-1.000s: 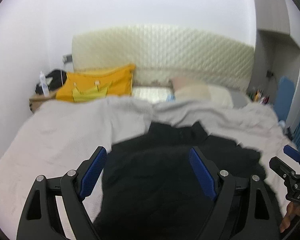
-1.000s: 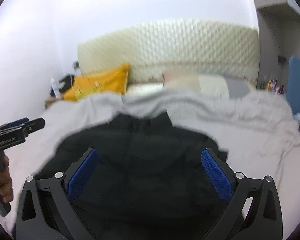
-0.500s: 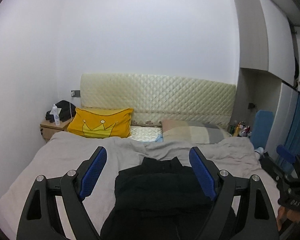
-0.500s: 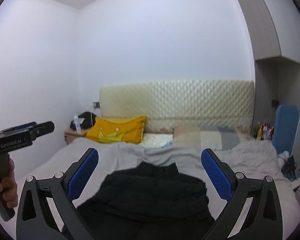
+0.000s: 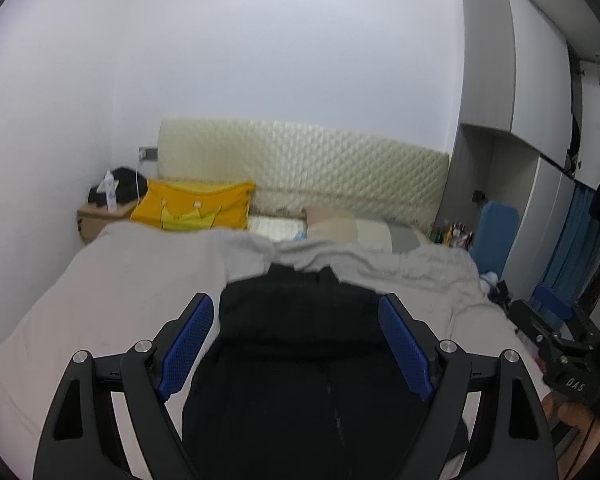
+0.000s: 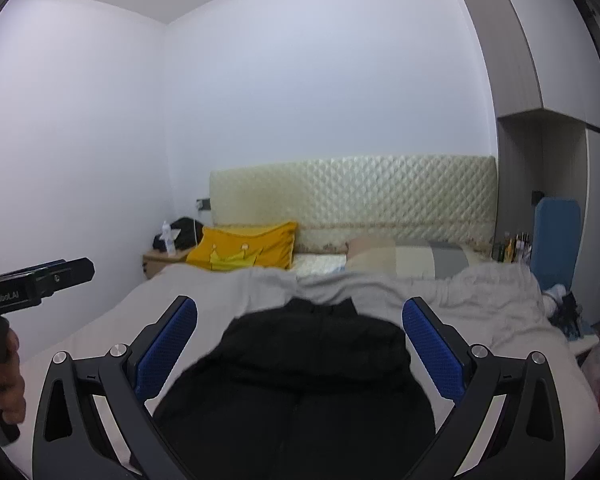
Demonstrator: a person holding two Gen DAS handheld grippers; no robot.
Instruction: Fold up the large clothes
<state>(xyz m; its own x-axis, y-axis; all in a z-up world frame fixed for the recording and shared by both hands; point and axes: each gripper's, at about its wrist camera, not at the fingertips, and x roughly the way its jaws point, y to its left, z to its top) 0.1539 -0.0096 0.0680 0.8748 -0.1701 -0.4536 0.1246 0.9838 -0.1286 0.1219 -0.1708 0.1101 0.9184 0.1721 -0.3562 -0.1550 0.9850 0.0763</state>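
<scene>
Now the bed [image 5: 112, 280] carries a black garment [image 5: 300, 344] folded into a compact stack, with both grippers held back from it.

The bed's grey cover gives a broad flat surface, which I judge is why the garment lies in its middle, collar end toward the headboard [image 5: 300, 160], with a folded edge running across it. The left gripper [image 5: 300, 344] hangs above the near end with its jaws wide apart and nothing between the blue pads [image 5: 186, 344]; the right gripper [image 6: 298, 348] stands equally open and empty. The left wrist view alone shows the right gripper at its right edge and a blue curtain by the wardrobe; the right wrist view alone shows the person's left hand [image 6: 2, 364] on its handle, and the yellow crown cushion [image 6: 246, 250] more sharply.
</scene>
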